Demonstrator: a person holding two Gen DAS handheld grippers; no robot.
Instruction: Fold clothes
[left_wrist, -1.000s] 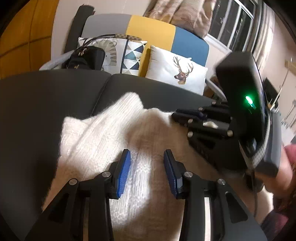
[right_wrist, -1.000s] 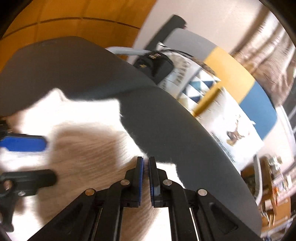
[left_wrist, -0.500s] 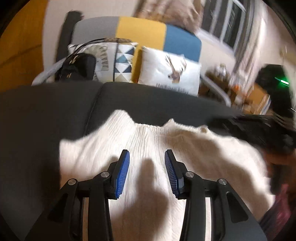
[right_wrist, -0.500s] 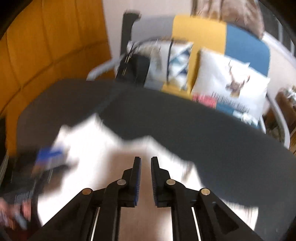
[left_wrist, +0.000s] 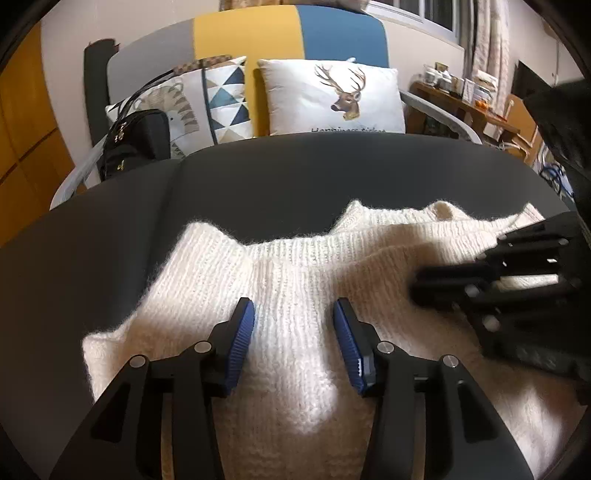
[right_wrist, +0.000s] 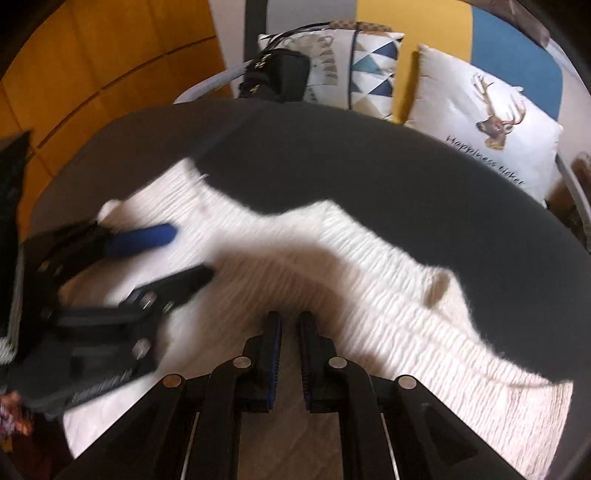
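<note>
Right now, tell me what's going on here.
A person is folding a white knitted sweater spread on a dark table, one pair of tongs in each hand. The left tongs hover open over the sweater, their jaws having just been opening with nothing gripped. The right tongs are shut and empty.

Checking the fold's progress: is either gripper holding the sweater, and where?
Neither. Left gripper is open above the sweater; right gripper is shut, nothing pinched.
</note>
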